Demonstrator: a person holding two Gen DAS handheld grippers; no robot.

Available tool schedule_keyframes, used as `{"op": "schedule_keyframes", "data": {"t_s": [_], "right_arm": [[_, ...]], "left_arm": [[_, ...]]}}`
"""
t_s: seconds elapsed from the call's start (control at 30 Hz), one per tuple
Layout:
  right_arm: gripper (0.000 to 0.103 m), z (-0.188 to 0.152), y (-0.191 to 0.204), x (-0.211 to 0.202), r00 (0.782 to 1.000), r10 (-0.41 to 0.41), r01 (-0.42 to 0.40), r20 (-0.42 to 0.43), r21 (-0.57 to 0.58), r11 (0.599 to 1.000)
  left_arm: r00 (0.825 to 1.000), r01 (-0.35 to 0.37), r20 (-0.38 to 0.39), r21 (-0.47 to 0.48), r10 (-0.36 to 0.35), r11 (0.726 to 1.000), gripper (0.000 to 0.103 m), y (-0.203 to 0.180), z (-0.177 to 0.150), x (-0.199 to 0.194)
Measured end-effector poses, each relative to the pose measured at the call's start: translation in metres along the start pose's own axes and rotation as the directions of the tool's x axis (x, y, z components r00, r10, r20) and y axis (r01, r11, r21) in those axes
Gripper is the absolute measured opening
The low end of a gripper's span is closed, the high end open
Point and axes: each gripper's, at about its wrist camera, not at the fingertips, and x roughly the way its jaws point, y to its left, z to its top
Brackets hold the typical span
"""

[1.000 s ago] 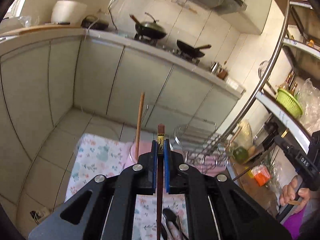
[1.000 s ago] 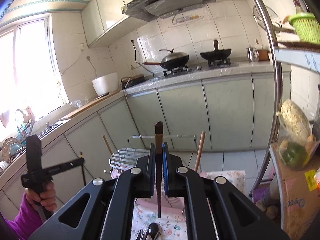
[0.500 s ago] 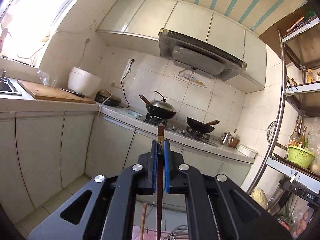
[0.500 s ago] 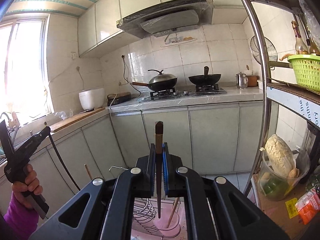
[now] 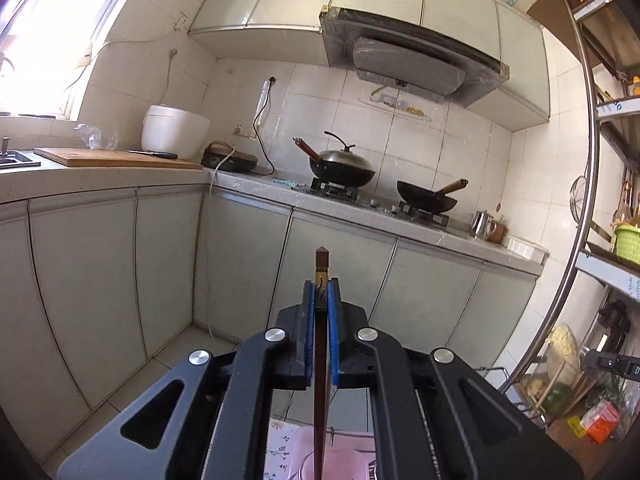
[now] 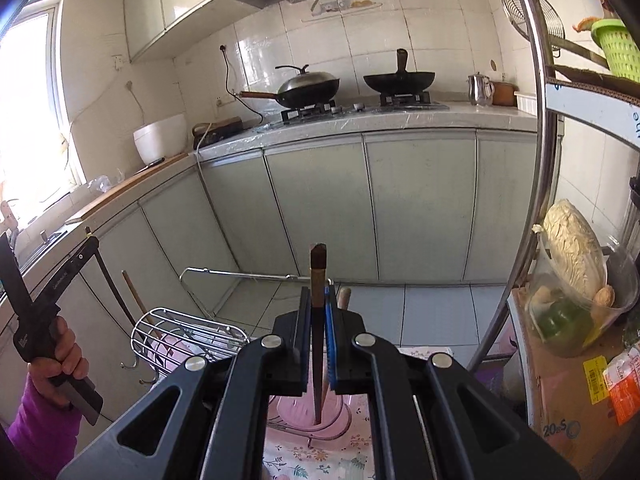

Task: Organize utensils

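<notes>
Left gripper (image 5: 320, 312) clamped on a dark chopstick (image 5: 319, 380) | right gripper (image 6: 318, 312) pinched another chopstick (image 6: 317, 344), upright over the pink cup (image 6: 308, 412), probably for dropping in.

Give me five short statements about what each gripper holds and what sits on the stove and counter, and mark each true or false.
1. The left gripper is shut on a dark chopstick. True.
2. The right gripper is open. False: it clamps a brown-tipped chopstick.
3. Both woks are lidded. False: only the left wok has a lid.
4. A white rice cooker sits on the counter. True.
5. The wire rack holds plates. False: none show.
</notes>
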Motion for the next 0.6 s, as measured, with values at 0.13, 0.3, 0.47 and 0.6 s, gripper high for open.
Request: {"op": "schedule_keyframes", "data": {"t_s": [0.13, 0.3, 0.47, 0.6], "right_arm": [[0.006, -0.013, -0.004, 0.017, 0.999, 0.005, -0.004, -0.047, 0.021, 1.000], [0.006, -0.024, -0.009, 0.030, 0.996, 0.003, 0.000, -0.084, 0.037, 0.999], [0.009, -0.029, -0.014, 0.036, 0.994, 0.027, -0.020, -0.106, 0.066, 0.998], [0.027, -0.031, -0.016, 0.036, 0.993, 0.040, -0.031, -0.107, 0.080, 0.996]], "left_arm": [[0.997, -0.001, -0.071, 0.011, 0.002, 1.000, 0.005, 0.001, -0.018, 0.010], [0.989, 0.005, -0.148, 0.003, -0.004, 1.000, 0.005, 0.005, -0.033, 0.022], [0.983, -0.003, -0.183, 0.010, 0.005, 1.000, 0.019, 0.007, -0.035, 0.023], [0.978, 0.015, -0.206, -0.027, -0.020, 1.000, 0.033, 0.014, -0.035, 0.019]]}}
